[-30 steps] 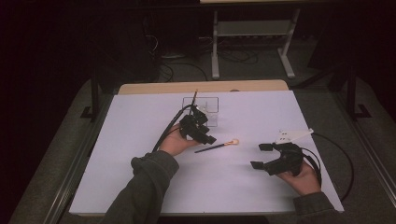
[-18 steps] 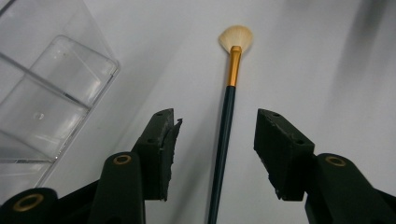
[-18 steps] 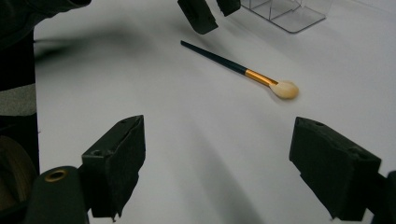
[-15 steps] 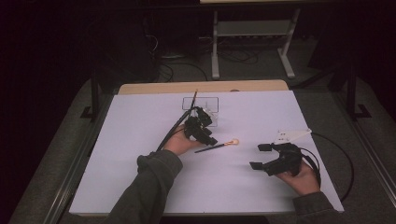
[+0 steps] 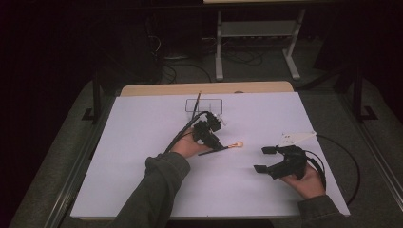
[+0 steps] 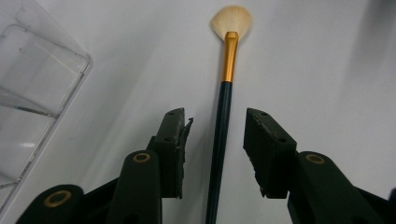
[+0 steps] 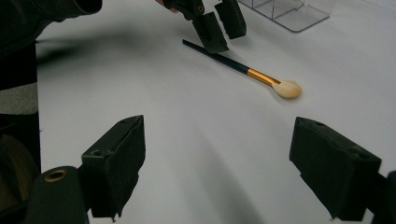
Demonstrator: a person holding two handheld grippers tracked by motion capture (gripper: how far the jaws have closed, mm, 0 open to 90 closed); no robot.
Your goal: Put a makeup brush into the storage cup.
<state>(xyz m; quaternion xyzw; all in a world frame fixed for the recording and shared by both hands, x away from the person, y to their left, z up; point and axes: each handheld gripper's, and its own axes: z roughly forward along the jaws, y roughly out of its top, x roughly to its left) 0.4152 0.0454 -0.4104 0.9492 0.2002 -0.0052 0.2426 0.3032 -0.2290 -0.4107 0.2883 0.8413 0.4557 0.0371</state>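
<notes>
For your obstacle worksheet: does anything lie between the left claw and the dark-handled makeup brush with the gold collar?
Nothing visible does. The left claw straddles the dark-handled makeup brush with the gold collar, its jaws having just been closing, with bare white table on both sides and gaps still showing.

Your slim makeup brush (image 6: 223,116) has a dark teal handle, a gold metal ferrule and a fan of pale cream bristles. It lies flat on the white tabletop (image 5: 142,180), handle end toward your left hand, bristles pointing toward the tabletop's right side. Its handle runs straight up the gap between your left claw's (image 6: 212,140) pads, touching neither pad.
</notes>
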